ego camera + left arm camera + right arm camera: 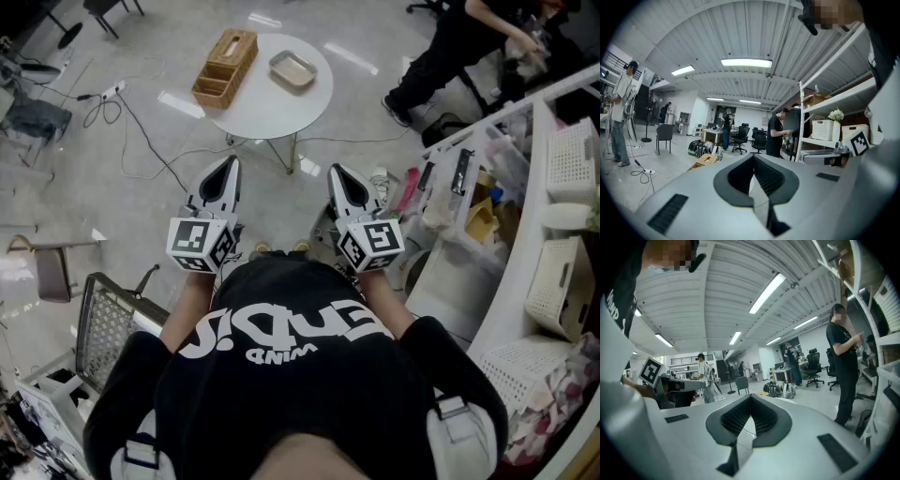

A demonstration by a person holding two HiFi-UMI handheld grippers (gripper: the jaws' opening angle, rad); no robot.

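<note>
I hold both grippers side by side in front of my chest, pointing forward and level, well above the floor. The left gripper [228, 167] has its jaws closed tip to tip with nothing between them, and its marker cube [200, 242] sits near my hand. The right gripper [339, 174] is likewise shut and empty. Neither touches anything. Ahead and below them stands a round white table [265, 111] with a wicker basket [225, 67] and a shallow beige tray [292, 70] on it. In the left gripper view the left gripper [753, 157] points across the room, as does the right gripper [751, 397] in the right gripper view.
A power strip with cables [111, 92] lies on the floor at left. White shelving with baskets [570, 159] runs along the right, with cluttered bins [459, 202] beside it. A person [455, 42] stands at top right. A wire mesh chair [105, 328] is at lower left.
</note>
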